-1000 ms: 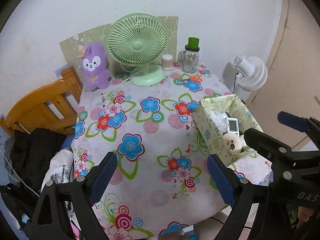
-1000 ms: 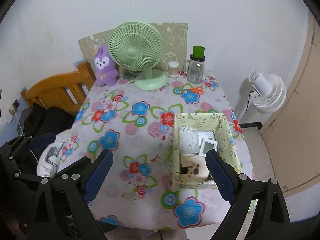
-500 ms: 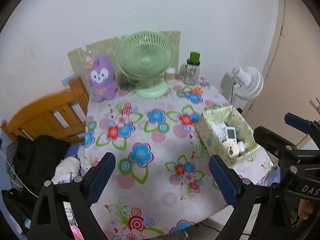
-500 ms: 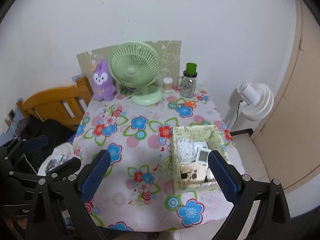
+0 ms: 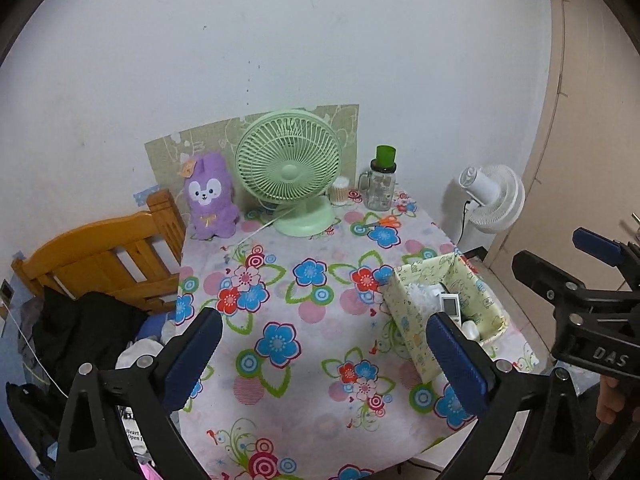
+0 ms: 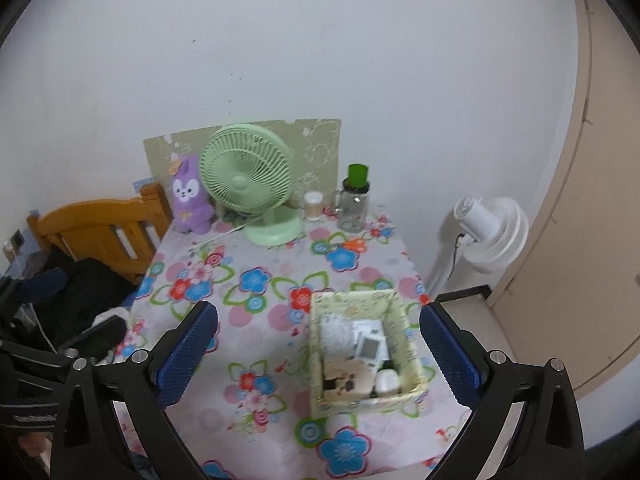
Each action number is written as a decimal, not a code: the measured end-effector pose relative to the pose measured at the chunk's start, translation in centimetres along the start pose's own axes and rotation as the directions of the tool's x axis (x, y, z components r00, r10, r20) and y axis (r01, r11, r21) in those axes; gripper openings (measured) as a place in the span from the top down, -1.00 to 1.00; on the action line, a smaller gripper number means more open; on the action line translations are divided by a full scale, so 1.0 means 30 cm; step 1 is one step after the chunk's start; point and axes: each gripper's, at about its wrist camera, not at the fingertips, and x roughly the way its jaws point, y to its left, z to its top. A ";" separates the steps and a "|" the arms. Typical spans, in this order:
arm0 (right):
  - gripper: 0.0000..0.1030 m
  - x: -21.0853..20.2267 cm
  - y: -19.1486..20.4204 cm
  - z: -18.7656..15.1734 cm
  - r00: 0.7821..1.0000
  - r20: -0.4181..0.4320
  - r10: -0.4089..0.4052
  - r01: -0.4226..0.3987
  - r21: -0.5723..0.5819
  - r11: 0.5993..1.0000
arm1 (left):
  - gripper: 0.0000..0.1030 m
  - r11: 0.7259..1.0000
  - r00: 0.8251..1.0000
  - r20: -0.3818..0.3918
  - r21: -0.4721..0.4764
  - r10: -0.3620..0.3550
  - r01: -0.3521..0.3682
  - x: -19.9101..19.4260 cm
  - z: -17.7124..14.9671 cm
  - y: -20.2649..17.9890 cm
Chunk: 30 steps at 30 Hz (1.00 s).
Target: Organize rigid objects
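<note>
Holding the left gripper (image 5: 320,354) and right gripper (image 6: 318,354) empty, jaws just spread wide, we judge the basket (image 6: 404,330) on the surface light, soft-walled; grasp its rim.

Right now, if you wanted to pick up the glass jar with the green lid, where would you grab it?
Probably around the clear body of the glass jar, below its green lid, coming from the front. It stands upright at the back of the table and its front is clear. The cotton swab tub and the jar's handle crowd its left. Either gripper fits: the right gripper and the left gripper are open and empty.
</note>
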 end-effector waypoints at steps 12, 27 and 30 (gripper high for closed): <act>-0.99 0.007 -0.051 -0.015 1.000 0.012 0.017 -0.017 0.034 0.999 | -1.00 0.999 1.000 -0.018 -0.038 0.020 -0.021 0.002 0.010 -0.003; -0.99 0.007 -0.054 -0.028 1.000 0.020 0.022 -0.023 0.037 0.999 | -1.00 0.999 1.000 0.001 -0.036 0.025 -0.025 -0.006 -0.002 -0.004; -0.99 0.006 -0.050 -0.034 0.999 0.020 0.032 -0.033 0.037 0.999 | -1.00 0.998 0.999 0.002 -0.044 0.039 -0.039 -0.005 -0.005 0.003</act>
